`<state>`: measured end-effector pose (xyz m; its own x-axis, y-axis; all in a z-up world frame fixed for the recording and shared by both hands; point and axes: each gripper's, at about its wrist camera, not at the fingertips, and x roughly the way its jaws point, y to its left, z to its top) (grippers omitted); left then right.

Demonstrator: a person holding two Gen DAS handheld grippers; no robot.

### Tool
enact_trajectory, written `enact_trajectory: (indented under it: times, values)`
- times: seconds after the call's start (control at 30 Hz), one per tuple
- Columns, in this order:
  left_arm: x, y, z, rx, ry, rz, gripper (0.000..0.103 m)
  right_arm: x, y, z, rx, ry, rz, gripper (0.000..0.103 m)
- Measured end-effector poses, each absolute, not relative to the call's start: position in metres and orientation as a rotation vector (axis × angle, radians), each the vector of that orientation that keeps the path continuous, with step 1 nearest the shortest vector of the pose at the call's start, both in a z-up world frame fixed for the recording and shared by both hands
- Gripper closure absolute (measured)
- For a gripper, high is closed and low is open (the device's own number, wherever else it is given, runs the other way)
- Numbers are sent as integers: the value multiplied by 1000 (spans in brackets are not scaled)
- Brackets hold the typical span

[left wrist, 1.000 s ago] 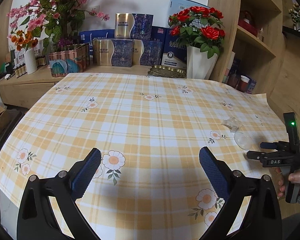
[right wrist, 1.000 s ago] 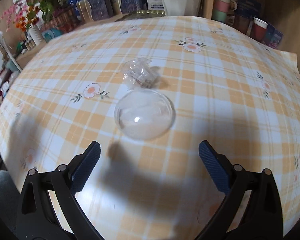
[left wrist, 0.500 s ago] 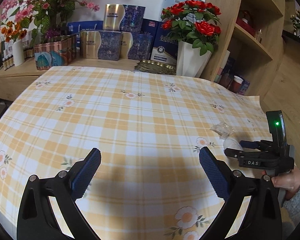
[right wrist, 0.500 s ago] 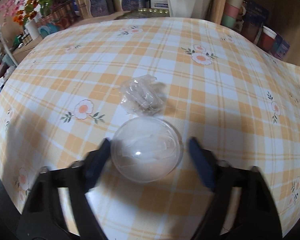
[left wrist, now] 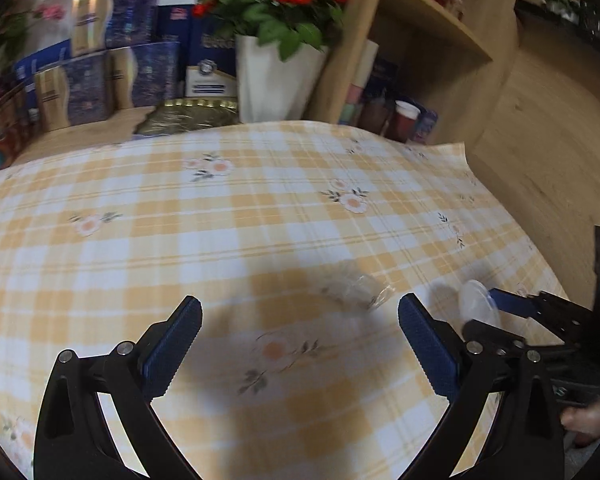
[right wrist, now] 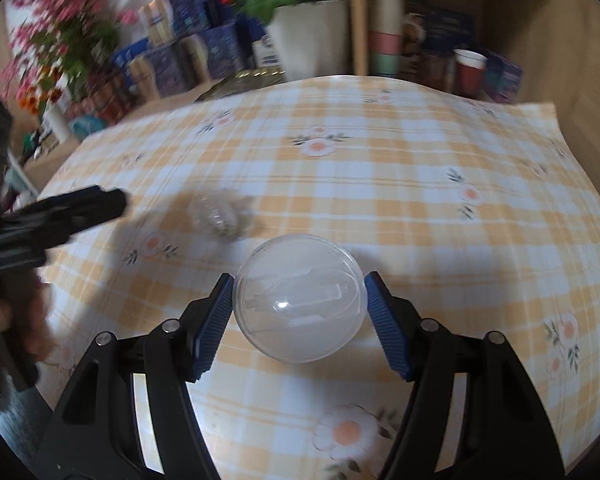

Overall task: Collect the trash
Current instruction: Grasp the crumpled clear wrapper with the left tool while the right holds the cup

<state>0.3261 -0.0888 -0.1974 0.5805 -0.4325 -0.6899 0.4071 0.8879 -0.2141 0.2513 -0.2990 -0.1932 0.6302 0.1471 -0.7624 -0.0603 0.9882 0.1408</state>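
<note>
My right gripper [right wrist: 299,308] is shut on a clear plastic dome lid [right wrist: 300,300], its blue pads pressing both sides, and holds it just above the checked tablecloth [right wrist: 400,200]. From the left wrist view the same lid [left wrist: 478,304] shows edge-on in the right gripper [left wrist: 496,312]. A crumpled clear plastic wrapper [right wrist: 218,216] lies on the cloth beyond and left of the lid. My left gripper [left wrist: 300,344] hangs open over the cloth, with the wrapper [left wrist: 354,290] just ahead between its fingers. The left gripper [right wrist: 60,216] also shows blurred at the left of the right wrist view.
A white vase of red roses [left wrist: 276,76], blue and gold boxes [left wrist: 100,76] and a gold tray [left wrist: 188,116] stand behind the table. Wooden shelves [left wrist: 428,32] with cups [right wrist: 470,68] rise at the back right. The cloth's corner [left wrist: 460,152] overhangs the wooden floor.
The right gripper closed on the dome lid and lifted it off the cloth. The left gripper swung right across the table, up to the wrapper.
</note>
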Motion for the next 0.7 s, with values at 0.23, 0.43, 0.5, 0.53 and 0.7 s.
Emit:
enact_trajectory:
  times: [0.23,0.43,0.5,0.53,0.7]
  values:
    - [347,-152,-220,92,873,-522,14,233,-327,-191,155,868,87,36]
    - [365,-165,-240,97,971,-460,33,221,-339,-193,176,864,71,36]
    - [365,-166,-241,98,975,-463,38,218,-341,-194,180,865,63,36]
    - [363,-166,-240,104,966,-465,43,217,-342,-194,184,867,60,36]
    - [352,-157,-233,88,970,-484,60,210,-342,-194,183,878,45,36]
